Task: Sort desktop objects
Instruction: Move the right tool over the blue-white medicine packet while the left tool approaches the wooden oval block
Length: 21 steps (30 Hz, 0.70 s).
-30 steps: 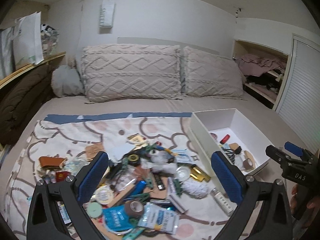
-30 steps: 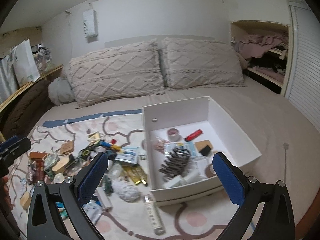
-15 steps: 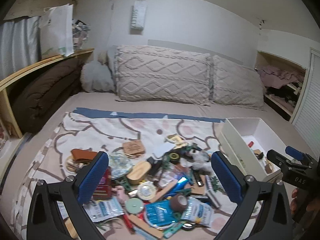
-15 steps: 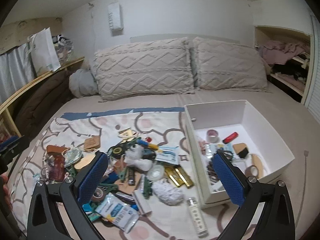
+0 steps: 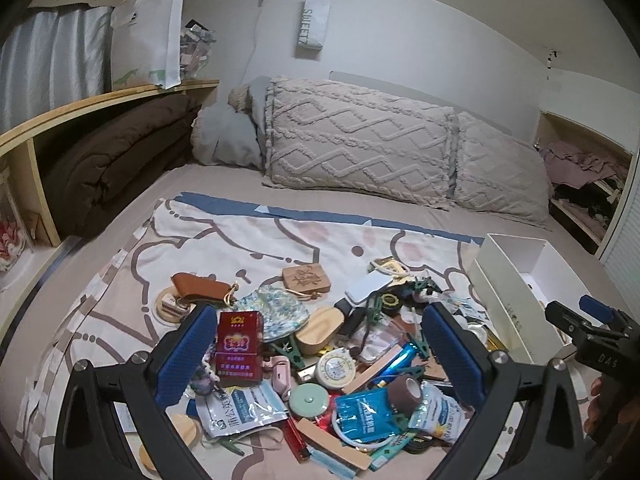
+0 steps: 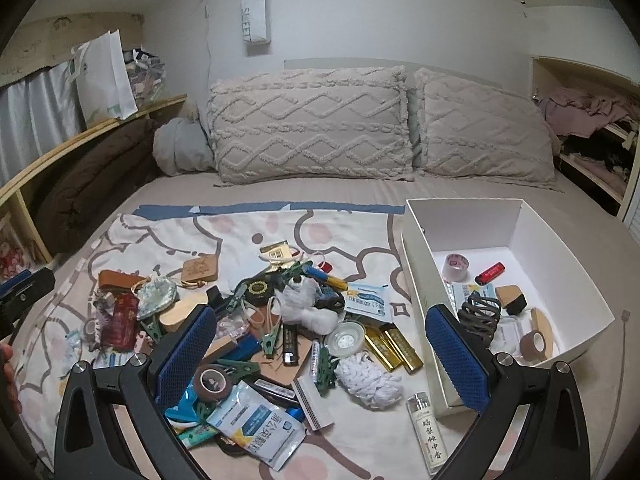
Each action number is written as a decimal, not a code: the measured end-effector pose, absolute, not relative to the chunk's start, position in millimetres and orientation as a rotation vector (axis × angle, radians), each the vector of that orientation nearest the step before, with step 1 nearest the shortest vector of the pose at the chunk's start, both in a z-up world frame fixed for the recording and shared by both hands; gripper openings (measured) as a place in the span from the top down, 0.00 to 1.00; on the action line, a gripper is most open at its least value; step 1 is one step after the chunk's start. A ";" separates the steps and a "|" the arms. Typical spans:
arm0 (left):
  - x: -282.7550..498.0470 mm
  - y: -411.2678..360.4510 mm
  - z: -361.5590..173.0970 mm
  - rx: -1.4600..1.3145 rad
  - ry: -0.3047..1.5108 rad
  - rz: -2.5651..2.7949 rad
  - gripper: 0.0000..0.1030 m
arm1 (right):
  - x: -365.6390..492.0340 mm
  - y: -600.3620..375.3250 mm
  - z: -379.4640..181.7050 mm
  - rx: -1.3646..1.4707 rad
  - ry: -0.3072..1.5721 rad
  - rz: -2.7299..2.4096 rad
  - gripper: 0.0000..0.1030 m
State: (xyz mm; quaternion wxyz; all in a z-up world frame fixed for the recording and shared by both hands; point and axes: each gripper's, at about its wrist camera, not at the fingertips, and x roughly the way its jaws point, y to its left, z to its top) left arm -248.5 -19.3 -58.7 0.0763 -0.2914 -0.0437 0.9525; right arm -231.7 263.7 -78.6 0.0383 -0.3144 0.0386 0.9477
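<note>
both grippers wide and empty over the clutter

i hold the left gripper (image 5: 320, 356) and right gripper (image 6: 320, 356) spread above the pile (image 6: 288, 320) left of the white box (image 6: 416, 240); i'd pick one loose edge item, like the red packet (image 5: 239, 346), and close squarely.

the left gripper (image 5: 324, 356) hangs with its jaws spread wide — nothing between the blue pads. the right gripper (image 6: 330, 354) is likewise wide apart and empty — level, pointing forward. a hand (image 5: 604, 412) grips the right tool's handle at the frame edge.
</note>
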 end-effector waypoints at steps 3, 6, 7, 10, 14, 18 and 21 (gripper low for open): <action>-247.4 -24.3 -63.9 -0.878 -0.124 2.864 0.00 | -230.9 260.8 -81.8 -0.969 0.120 2.907 0.00; -245.6 -30.1 -68.9 -0.877 -0.115 2.879 0.00 | -228.6 257.0 -85.8 -0.968 0.111 2.905 0.00; -245.3 -32.4 -71.5 -0.879 -0.115 2.884 0.00 | -227.7 255.4 -87.7 -0.970 0.107 2.904 0.00; -247.1 -39.4 -80.8 -0.903 -0.134 2.886 0.00 | -227.2 251.5 -92.7 -0.981 0.085 2.899 0.00; -247.1 -43.6 -92.4 -0.931 -0.129 2.888 0.00 | -226.9 248.0 -99.5 -0.994 0.071 2.902 0.00; -244.3 -48.5 -103.3 -0.959 -0.121 2.890 0.00 | -227.5 245.3 -108.0 -1.019 0.070 2.900 0.00; -243.4 -51.4 -113.1 -0.993 -0.125 2.892 0.00 | -226.3 243.2 -116.6 -1.047 0.083 2.897 0.00</action>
